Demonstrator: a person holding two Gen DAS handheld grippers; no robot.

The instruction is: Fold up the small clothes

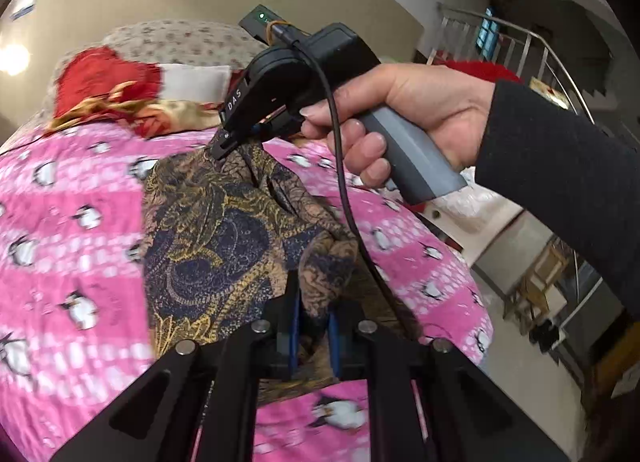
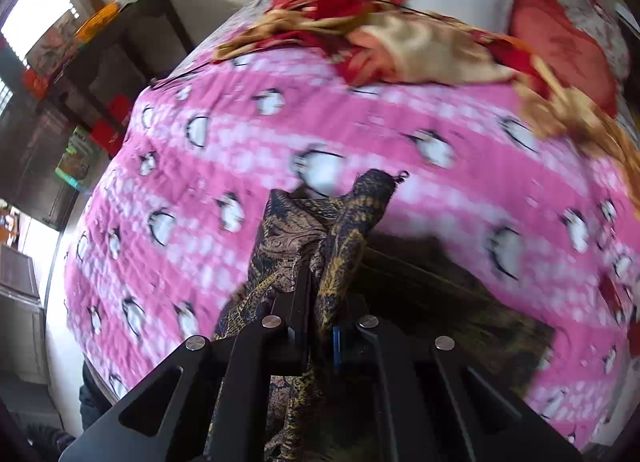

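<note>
A dark navy and gold paisley garment hangs stretched above the pink penguin blanket. My left gripper is shut on one bunched end of it, close to the camera. My right gripper, held in a hand, is shut on the far upper edge of the garment. In the right wrist view the right gripper pinches a bunched fold of the garment over the blanket. The cloth hides the fingertips in both wrist views.
Red and gold cushions and bedding and a white pillow lie at the head of the bed. Dark cabinets stand beside the bed. A stair rail and wooden chairs are on the right.
</note>
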